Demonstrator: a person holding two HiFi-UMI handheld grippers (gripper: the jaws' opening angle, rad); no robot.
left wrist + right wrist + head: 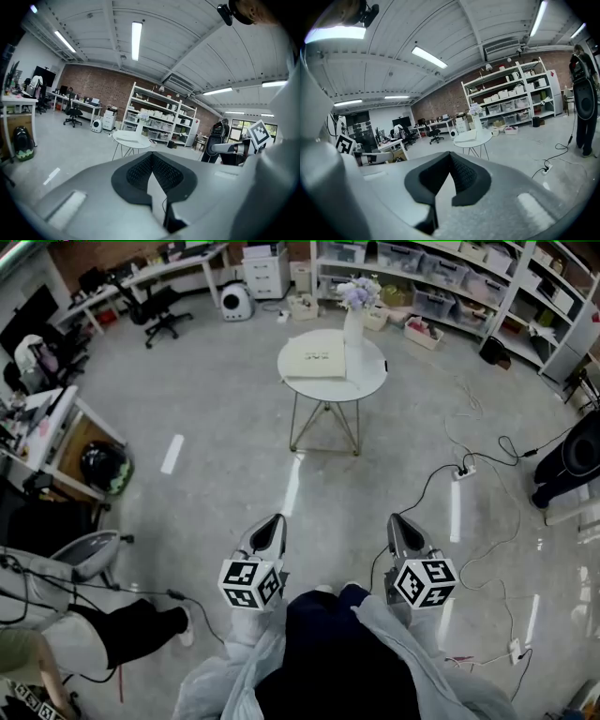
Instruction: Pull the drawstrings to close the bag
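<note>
My left gripper point(276, 521) has its fingers pressed together on nothing. Well ahead, the cream bag point(316, 359) lies on the left half of the round table point(377, 381), with a vase point(353, 329) just beside it. My right gripper point(399, 519) is also clamped shut and empty.

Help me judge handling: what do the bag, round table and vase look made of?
The bag looks like cream matte cloth: flat, soft-edged, no shine. The round table seems a smooth white top on thin wire legs, probably metal. The vase is white and smooth, perhaps ceramic; too small to tell.
</note>
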